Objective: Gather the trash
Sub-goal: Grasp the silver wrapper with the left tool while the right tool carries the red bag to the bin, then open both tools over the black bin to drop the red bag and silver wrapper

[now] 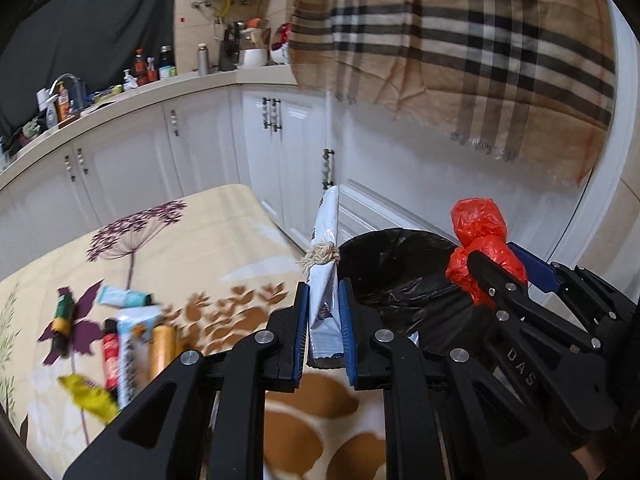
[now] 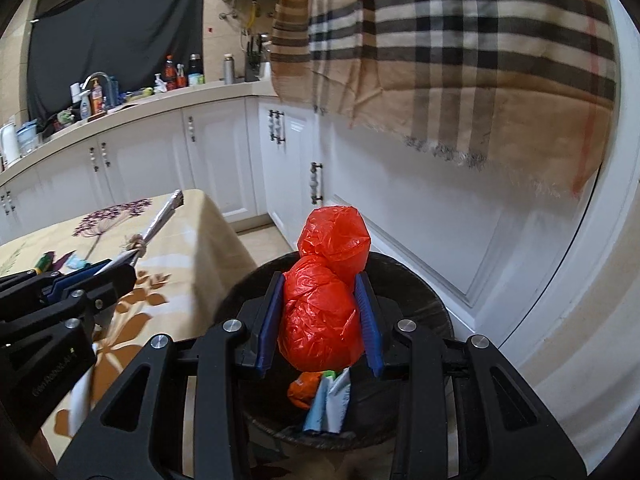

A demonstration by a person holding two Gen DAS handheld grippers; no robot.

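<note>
Right hand-held gripper (image 2: 320, 316) ("DAS") around red bag (image 2: 326, 292)

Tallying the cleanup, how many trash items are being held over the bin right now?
2: the red plastic bag in the right hand-held gripper above the bin; the white wrapper in the left hand-held gripper beside its rim.

Left gripper (image 1: 325, 322) and right gripper (image 2: 319, 316) matt black, angular linkage arms with triangular cut-outs, round silver screws at pivots, ribbed blue pads (image 2: 265, 322) lining jaws, pale "DAS" lettering on right gripper's arm
</note>
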